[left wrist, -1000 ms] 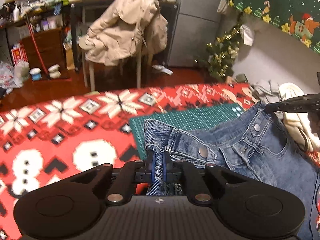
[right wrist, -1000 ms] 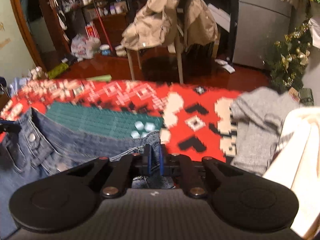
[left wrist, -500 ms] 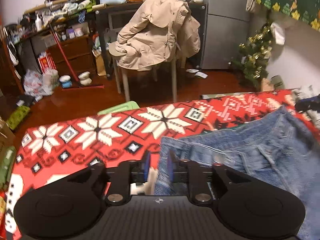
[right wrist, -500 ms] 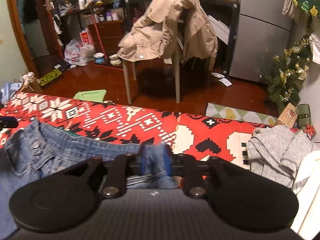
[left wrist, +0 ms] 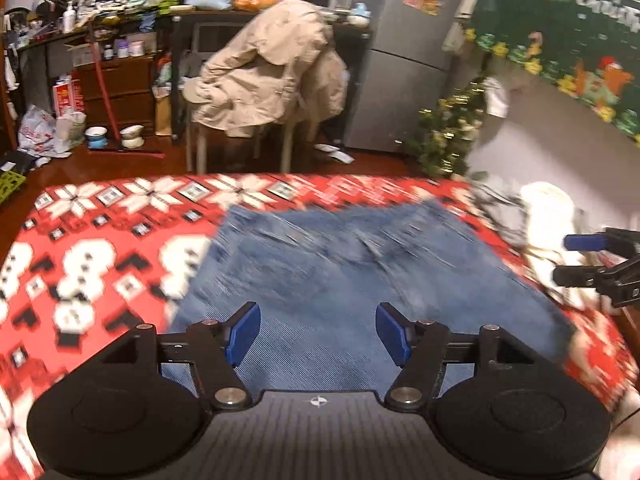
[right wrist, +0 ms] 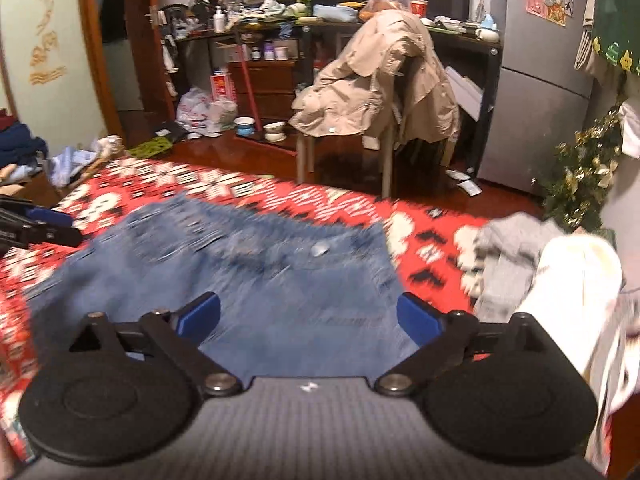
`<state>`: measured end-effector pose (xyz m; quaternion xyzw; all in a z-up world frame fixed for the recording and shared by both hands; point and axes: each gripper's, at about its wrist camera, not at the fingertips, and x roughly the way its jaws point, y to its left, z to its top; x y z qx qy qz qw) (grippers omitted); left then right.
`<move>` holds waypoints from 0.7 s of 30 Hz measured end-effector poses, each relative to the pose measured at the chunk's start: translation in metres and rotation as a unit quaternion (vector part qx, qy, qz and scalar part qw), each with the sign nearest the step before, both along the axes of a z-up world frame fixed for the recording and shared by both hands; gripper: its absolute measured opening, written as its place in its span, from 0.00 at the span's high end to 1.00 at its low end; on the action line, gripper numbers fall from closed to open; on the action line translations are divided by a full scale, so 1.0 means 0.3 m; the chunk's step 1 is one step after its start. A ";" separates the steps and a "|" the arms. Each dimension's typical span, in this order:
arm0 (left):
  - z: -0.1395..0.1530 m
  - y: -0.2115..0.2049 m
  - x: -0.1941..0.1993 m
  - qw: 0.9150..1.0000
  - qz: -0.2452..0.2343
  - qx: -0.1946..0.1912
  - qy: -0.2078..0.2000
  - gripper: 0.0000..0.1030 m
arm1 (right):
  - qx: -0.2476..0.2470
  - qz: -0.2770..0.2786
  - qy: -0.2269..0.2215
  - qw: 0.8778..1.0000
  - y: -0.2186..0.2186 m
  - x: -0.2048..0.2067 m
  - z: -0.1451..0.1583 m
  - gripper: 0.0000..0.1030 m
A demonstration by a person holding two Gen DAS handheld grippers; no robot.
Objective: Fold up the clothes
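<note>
Both sets of fingers just opened wide and empty — left gripper (left wrist: 318, 334), right gripper (right wrist: 308, 318) — with the jeans (left wrist: 340, 280) dropped on the red-patterned table (left wrist: 100, 240), apparently one fold done (blurry), grey garment (right wrist: 508, 248) and white garment (right wrist: 576, 276) untouched.

left gripper (left wrist: 318, 334) just opened, empty, above blurred, seemingly flat jeans (left wrist: 360, 272).

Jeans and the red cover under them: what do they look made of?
Jeans: blue denim by the look, faded wash, with a metal waist button; motion blur hides the weave. Red cover: seems a soft knit or fleece with blocky white-and-black snowflake patterning, matte; printed or knitted, I cannot tell.
</note>
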<state>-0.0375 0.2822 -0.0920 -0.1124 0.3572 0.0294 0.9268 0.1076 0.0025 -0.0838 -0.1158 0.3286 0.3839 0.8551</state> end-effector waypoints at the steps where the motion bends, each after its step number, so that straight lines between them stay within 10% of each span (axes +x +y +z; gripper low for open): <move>1: -0.001 -0.029 -0.033 1.000 -0.007 -0.009 0.001 0.39 | 0.004 0.005 0.007 1.000 -0.017 -0.046 0.003 0.06; 10: -0.088 -0.253 -0.229 0.995 -0.049 -0.088 0.021 0.70 | 0.017 0.050 0.073 0.996 -0.077 -0.436 -0.054 0.43; 21: -0.141 -0.447 -0.259 0.994 -0.103 -0.024 0.017 0.79 | 0.019 -0.019 0.101 0.995 -0.128 -0.581 -0.164 0.65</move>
